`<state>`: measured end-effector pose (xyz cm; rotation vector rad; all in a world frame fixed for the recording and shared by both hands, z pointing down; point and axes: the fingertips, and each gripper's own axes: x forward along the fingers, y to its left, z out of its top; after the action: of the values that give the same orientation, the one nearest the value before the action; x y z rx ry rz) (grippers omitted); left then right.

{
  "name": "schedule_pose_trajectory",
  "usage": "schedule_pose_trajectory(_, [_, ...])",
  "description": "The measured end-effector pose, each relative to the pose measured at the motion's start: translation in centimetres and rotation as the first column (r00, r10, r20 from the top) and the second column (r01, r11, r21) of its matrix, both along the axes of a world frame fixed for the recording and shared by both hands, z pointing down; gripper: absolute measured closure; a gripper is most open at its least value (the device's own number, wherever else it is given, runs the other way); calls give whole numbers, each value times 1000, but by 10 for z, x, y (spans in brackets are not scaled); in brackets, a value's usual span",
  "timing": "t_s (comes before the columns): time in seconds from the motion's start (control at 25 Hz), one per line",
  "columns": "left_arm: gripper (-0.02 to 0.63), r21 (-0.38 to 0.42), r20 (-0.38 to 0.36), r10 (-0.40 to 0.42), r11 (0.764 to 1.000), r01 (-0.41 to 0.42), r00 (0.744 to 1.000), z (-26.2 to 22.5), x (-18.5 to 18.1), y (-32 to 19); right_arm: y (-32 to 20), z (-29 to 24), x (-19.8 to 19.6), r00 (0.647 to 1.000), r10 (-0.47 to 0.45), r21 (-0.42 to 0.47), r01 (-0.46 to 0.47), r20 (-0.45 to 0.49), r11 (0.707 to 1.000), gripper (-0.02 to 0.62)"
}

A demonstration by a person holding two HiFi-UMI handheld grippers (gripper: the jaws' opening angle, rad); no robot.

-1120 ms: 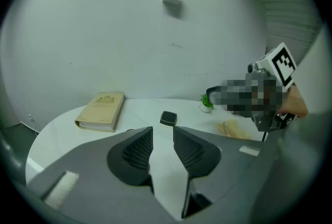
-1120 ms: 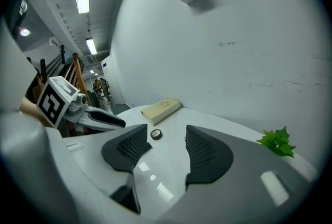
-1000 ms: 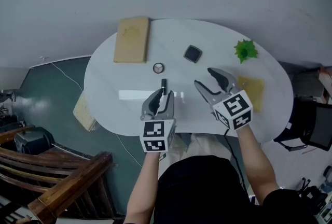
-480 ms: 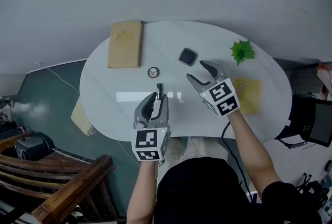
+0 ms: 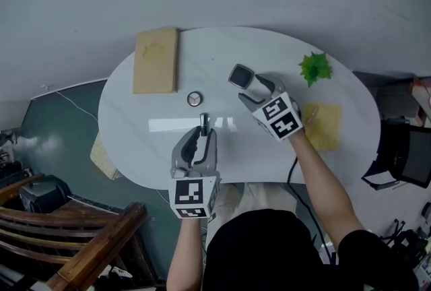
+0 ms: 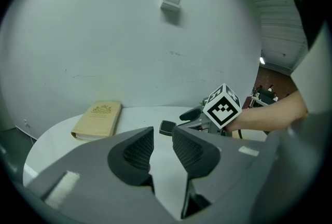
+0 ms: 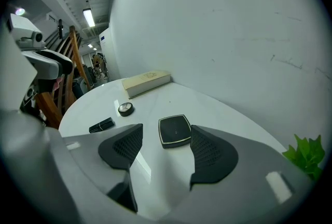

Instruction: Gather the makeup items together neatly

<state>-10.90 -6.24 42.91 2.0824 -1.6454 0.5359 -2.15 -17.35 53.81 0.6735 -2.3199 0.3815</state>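
Compact [image 5: 240,76], square, black and flat, lies on the table [image 5: 209,54] just ahead of the tips of the right gripper [image 7: 166,129], in line with the gap; those jaws stand spread wide and have just been opening; the pads touch nothing and nothing sits between them yet.

It looks like a rigid hinged case with a glossy lid and a thin bright rim, so probably light, stiff and rather slippery; whatever is pressed inside could crack if it is dropped. It sits very low, so the tips would likely need to come almost to the table; the safest hold seems to be across two opposite straight sides, pads square on the rim rather than on a corner, where it could twist out; a gentle squeeze should do.

Left gripper [image 6: 163,133] hovers with its jaws a little apart and nothing between them; a black lipstick tube [image 5: 203,123] lies just beyond their tips, and a small round tin [image 5: 194,99] further ahead; both are small and apt to roll or skid.
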Motion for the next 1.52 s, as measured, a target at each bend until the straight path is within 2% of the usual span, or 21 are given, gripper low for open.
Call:
schedule_pose_trajectory(0.44, [497, -36, 6, 7, 999, -7, 1000, 16, 0, -1, -21, 35, -6, 999, -13, -18, 12, -42, 1000, 268])
schedule_pose_trajectory(1.52, [497, -39, 8, -10, 999, 10, 1000, 17, -5, 1, -27, 55, -14, 988, -108, 1, 109, -110, 994, 276])
